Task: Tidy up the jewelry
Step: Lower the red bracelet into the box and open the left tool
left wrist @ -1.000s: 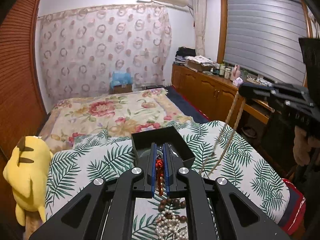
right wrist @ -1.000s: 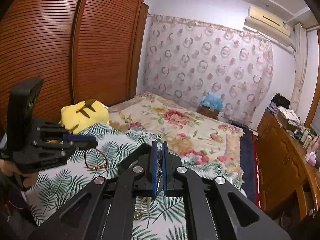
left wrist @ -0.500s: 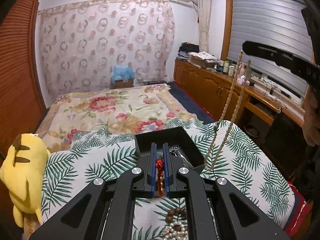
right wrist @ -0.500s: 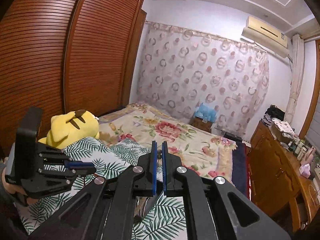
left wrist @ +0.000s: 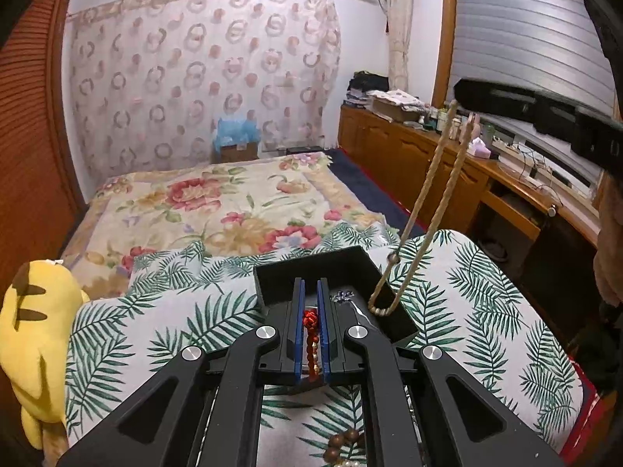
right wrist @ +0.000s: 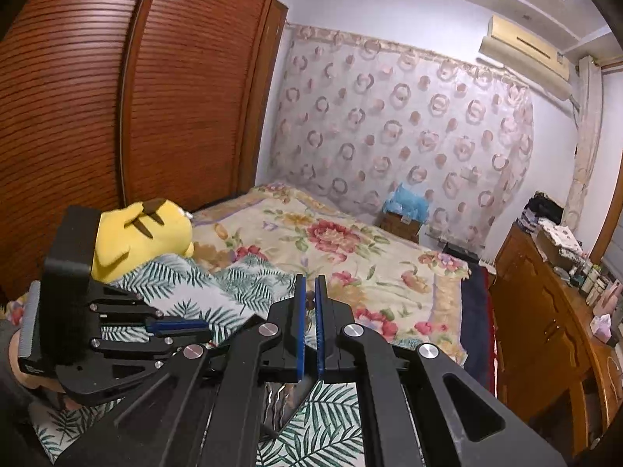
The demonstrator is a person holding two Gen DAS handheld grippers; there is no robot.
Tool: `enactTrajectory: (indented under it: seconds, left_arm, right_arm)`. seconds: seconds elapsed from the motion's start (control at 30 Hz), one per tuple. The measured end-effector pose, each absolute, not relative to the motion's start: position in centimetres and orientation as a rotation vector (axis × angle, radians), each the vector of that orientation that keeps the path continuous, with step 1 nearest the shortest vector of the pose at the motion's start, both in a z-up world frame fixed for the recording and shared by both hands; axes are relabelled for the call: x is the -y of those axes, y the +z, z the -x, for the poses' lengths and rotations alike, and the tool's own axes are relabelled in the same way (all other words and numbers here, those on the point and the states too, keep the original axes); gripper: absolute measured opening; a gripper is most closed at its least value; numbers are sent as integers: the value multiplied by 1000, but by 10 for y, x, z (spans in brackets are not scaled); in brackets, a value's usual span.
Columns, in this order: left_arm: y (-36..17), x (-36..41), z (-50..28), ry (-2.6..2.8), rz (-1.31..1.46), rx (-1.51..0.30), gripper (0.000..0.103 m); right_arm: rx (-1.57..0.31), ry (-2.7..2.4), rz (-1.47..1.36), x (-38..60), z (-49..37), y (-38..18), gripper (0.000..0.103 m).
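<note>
In the left wrist view, the left gripper [left wrist: 311, 292] pinches a red knotted cord bracelet [left wrist: 310, 321] between its blue pads, over the open black rectangular jewelry box [left wrist: 311, 272] that rests on the palm-leaf-print quilt [left wrist: 486, 303] on the bed; from the right gripper [left wrist: 463, 97], high at the right, a long loop of tan beaded necklace [left wrist: 420, 202] hangs with its lower end at the box's right wall. In the right wrist view, the right gripper [right wrist: 310, 284] is narrowed on that necklace, a dark bead showing between its pads, while the left gripper [right wrist: 202, 327] stands low at the left, in front of a yellow plush toy [right wrist: 144, 233].
</note>
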State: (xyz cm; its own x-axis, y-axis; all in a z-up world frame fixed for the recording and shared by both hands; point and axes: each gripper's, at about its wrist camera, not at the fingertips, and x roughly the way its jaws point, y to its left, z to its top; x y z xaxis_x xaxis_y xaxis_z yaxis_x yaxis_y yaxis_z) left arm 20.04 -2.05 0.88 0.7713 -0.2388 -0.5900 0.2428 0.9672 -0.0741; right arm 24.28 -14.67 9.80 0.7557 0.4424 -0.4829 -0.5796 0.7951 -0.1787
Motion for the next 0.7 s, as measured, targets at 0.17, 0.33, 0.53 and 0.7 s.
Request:
enactTrajectory:
  seconds: [0.17,0.33,0.53,0.7]
  left_arm:
    - [1,25,-207,-264,-15,-655,6]
    - [-6,27,-213,-263,-12,-674,6]
    - [-8,30,-219,-268,-15,-678,6]
    - [-12,35,-225,-269,-25,-683,6]
  right_arm:
    - [-503,573,321,145,-250,67,5]
    - [-579,593,301,144,-255,35,6]
    - [-626,601,281,142,-258,15,6]
    - [-632,601,268,147,-256,10,11]
